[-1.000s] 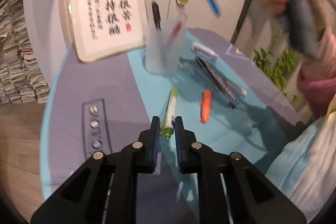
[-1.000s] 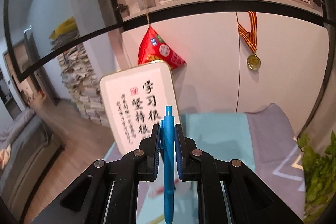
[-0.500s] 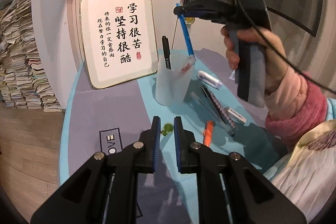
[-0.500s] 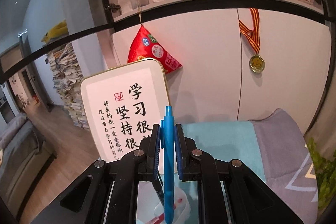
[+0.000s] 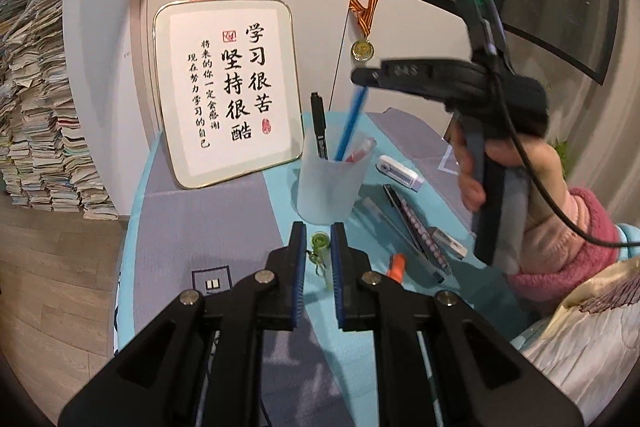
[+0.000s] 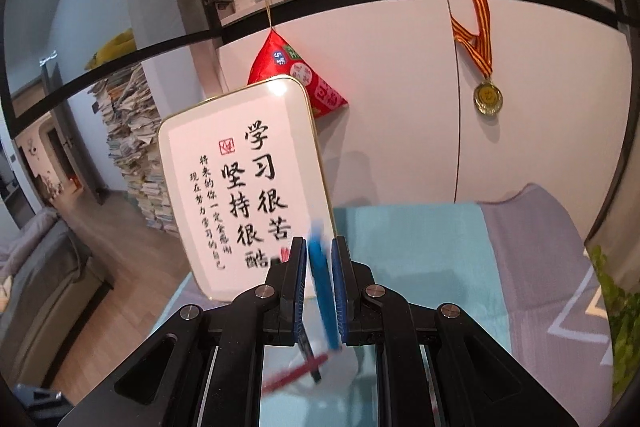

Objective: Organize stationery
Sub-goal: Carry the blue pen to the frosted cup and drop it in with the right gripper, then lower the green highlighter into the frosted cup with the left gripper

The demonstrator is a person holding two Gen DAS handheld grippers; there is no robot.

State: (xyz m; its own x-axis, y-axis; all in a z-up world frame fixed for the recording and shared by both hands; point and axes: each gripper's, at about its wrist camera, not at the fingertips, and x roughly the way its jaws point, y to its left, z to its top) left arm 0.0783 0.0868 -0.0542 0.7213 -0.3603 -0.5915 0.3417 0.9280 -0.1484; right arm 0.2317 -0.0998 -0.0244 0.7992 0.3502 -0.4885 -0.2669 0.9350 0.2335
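Observation:
My left gripper [image 5: 317,231] is shut on a green pen [image 5: 320,240], held off the table and seen end-on between the fingers. A frosted cup [image 5: 328,187] stands just beyond it with a black marker [image 5: 319,125] and a red pen [image 5: 360,149] inside. Above the cup, my right gripper [image 5: 362,78] is shut on a blue pen [image 5: 351,125] whose lower end dips into the cup. In the right wrist view the blue pen [image 6: 320,275] sits between the shut fingers of the right gripper [image 6: 319,247], over the red pen [image 6: 294,375].
A framed calligraphy sign [image 5: 228,83] leans on the wall behind the cup. Right of the cup lie a white eraser [image 5: 400,173], a dark patterned pen [image 5: 418,239] and an orange pen [image 5: 397,265] on the teal-and-grey cloth [image 5: 240,227]. A plant [image 6: 620,327] stands at the right.
The left gripper has lifted the green pen off the cloth. The right gripper has come down with the blue pen, whose tip now reaches into the cup.

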